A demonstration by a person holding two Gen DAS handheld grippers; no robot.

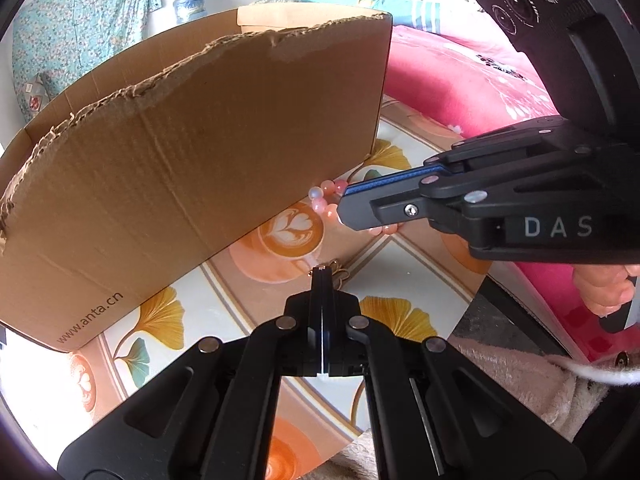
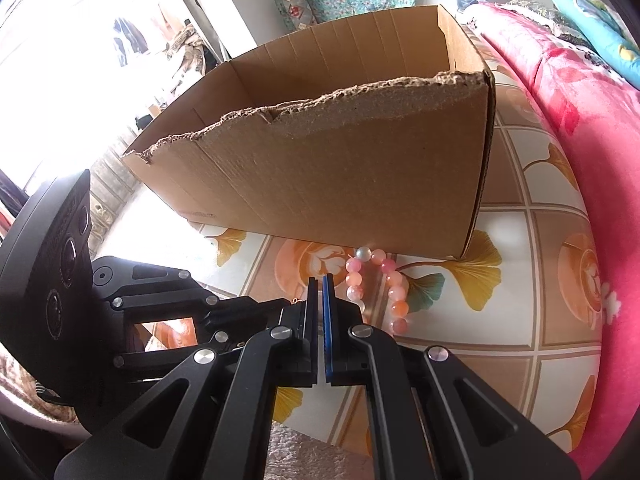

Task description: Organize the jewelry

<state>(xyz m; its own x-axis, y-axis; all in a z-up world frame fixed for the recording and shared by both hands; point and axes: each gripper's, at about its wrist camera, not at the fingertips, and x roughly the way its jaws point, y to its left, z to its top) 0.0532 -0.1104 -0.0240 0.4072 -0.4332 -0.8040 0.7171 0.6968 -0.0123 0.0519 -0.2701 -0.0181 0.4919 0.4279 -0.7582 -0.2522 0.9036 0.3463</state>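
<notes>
Both your jaws are nearly closed: your left gripper (image 1: 322,270) pinches a thin gold piece (image 1: 335,271) at its tips, though you cannot tell what kind of jewelry it is; your right gripper (image 2: 320,278) has only a narrow slit between its fingers and nothing in it. The pink bracelet (image 2: 376,288) lies on the patterned table (image 2: 532,264), just right of your right fingertips and close in front of the torn box (image 2: 340,184).

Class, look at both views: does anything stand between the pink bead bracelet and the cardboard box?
Only the box's own torn front wall: the bracelet lies on the table just before it and must clear that edge.
</notes>
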